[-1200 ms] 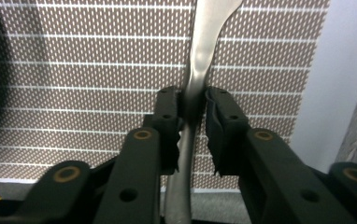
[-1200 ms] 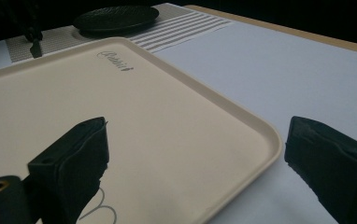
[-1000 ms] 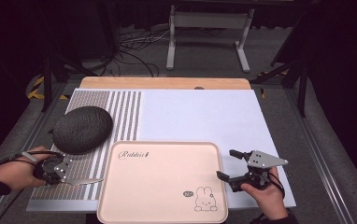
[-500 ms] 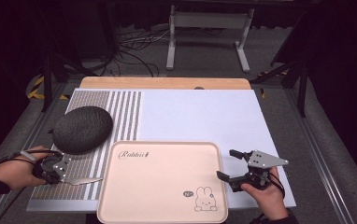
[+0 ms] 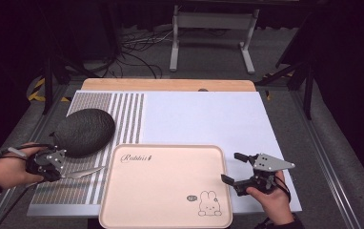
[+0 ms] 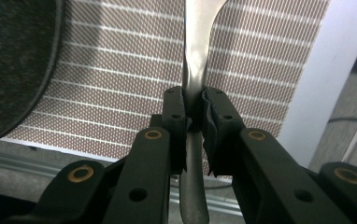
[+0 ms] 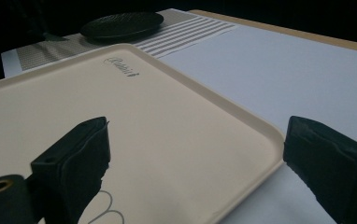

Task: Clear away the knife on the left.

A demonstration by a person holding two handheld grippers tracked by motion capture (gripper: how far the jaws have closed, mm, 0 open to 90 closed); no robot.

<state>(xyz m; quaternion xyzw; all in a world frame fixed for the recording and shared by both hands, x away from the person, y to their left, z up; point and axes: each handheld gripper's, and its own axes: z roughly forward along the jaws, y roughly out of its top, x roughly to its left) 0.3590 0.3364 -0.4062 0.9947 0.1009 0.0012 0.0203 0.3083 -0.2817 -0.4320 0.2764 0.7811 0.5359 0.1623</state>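
While clamped by its handle in the left gripper (image 6: pixel 194 116), the shiny metal spoon (image 5: pixel 82 172) hangs over the striped woven placemat (image 5: pixel 127 109), beside the dark speckled oval plate (image 5: pixel 83 131). Pickup looks done; placing remains. Pink rectangular rabbit-print tray (image 5: pixel 166 191) bare; right gripper (image 5: pixel 231 168) wide, holding nothing.

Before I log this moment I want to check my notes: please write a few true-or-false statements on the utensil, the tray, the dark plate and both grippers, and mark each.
1. The left gripper is shut on a metal utensil. True.
2. The right gripper holds the pink tray. False: its jaws stand open at the tray's right edge, with nothing between them.
3. The dark plate lies on the striped mat. True.
4. The tray carries a rabbit drawing. True.
5. The dark plate sits on the tray. False: it lies beyond the tray's left corner, apart from it.
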